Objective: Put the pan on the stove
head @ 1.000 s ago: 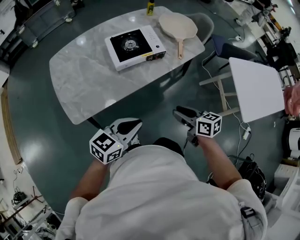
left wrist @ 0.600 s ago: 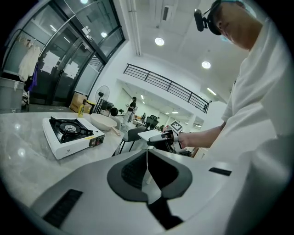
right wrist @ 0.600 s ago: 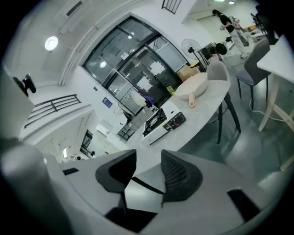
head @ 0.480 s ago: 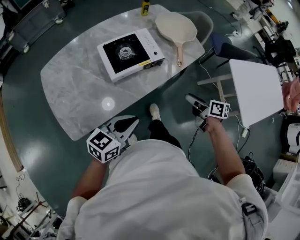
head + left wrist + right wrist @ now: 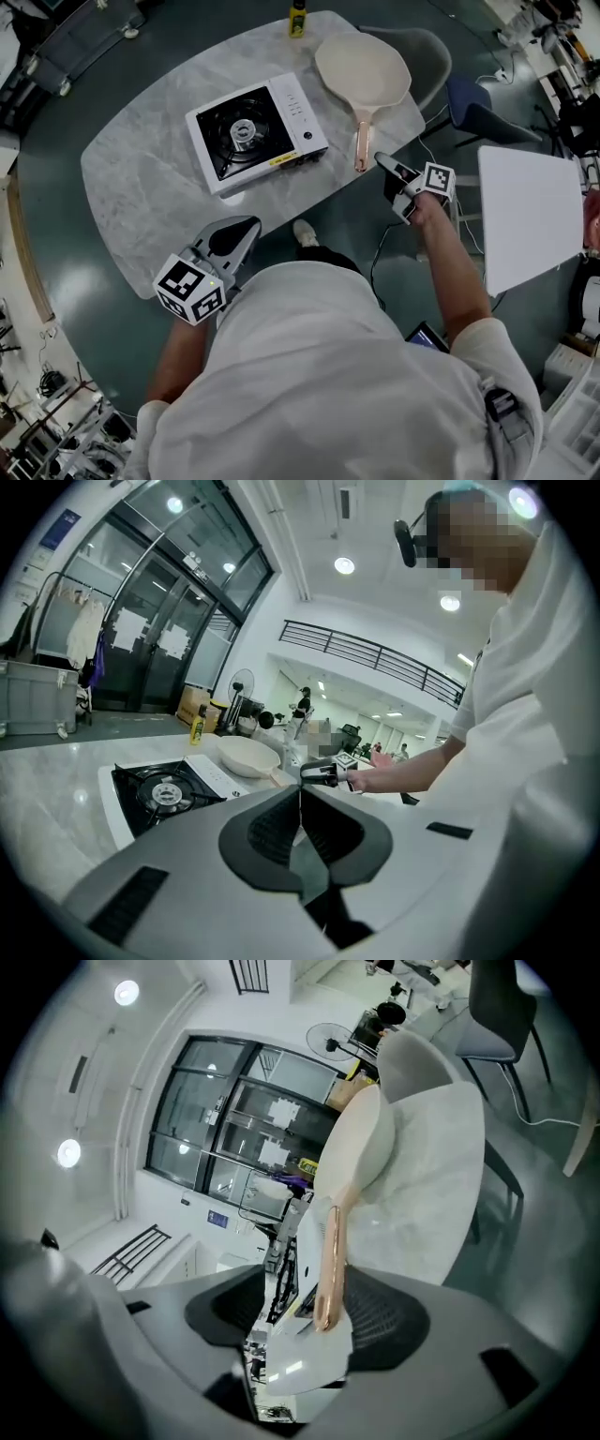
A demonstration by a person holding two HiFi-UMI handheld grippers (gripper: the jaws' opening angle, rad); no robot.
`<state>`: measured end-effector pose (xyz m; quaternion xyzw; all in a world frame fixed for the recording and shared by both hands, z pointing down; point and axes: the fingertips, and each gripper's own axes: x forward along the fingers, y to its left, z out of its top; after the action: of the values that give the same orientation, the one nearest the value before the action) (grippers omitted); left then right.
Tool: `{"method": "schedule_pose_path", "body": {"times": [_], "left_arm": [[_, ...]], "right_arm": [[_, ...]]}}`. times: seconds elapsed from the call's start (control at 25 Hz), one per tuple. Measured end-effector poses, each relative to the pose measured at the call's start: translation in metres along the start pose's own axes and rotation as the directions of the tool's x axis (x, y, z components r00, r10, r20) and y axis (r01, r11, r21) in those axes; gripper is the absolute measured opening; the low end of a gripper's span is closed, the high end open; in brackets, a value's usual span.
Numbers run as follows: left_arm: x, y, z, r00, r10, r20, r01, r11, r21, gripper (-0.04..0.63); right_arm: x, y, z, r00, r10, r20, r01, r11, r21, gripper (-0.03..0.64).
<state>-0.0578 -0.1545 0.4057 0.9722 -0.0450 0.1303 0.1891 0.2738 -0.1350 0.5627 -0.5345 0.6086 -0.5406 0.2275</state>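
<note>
A cream pan (image 5: 364, 67) with a copper handle (image 5: 360, 142) lies on the marble table (image 5: 150, 178), to the right of the white single-burner stove (image 5: 251, 133). My right gripper (image 5: 389, 171) is at the table's edge, just right of the handle's end. In the right gripper view its jaws (image 5: 314, 1312) are opening, with the handle's tip (image 5: 328, 1260) between them and the pads not pressing on it. My left gripper (image 5: 232, 240) is shut and empty at the table's near edge, in front of the stove (image 5: 159, 794). Its jaws (image 5: 300, 794) meet.
A yellow bottle (image 5: 298, 17) stands at the table's far edge behind the pan. A grey chair (image 5: 427, 45) and a blue chair (image 5: 478, 105) stand at the table's right. A white side table (image 5: 530, 216) is to my right, with cables on the floor.
The person has stepped up to the table. My right gripper has moved forward from beside the body to the end of the pan's handle. The left gripper has kept its place by the table's edge.
</note>
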Motion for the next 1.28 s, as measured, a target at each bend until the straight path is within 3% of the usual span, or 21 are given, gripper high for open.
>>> {"method": "schedule_pose_path", "body": {"times": [0.32,0.72,1.0,1.16,1.28], "left_arm": [[0.043,0.016,0.024,0.996,0.085,0.000,-0.084,0.995,-0.050,0.020],[0.053,0.032,0.032,0.973,0.230,-0.001,-0.229,0.968,-0.101,0.020],[0.049,0.042,0.032,0.958,0.287,0.001,-0.284,0.948,-0.143,0.020],[0.047,0.044,0.030,0.951,0.308,0.002,-0.304,0.939,-0.159,0.020],[0.043,0.044,0.029,0.947,0.320,0.004,-0.315,0.934,-0.169,0.020]], "right_arm": [[0.068,-0.040,0.068,0.997,0.073,-0.035,-0.070,0.994,0.079,0.310],[0.138,-0.060,0.082,0.972,0.178,-0.155,-0.153,0.976,0.158,0.331],[0.164,-0.053,0.087,0.953,0.255,-0.164,-0.220,0.954,0.205,0.277],[0.169,-0.050,0.092,0.944,0.298,-0.141,-0.260,0.936,0.237,0.202],[0.171,-0.050,0.093,0.945,0.290,-0.150,-0.253,0.941,0.224,0.143]]}}
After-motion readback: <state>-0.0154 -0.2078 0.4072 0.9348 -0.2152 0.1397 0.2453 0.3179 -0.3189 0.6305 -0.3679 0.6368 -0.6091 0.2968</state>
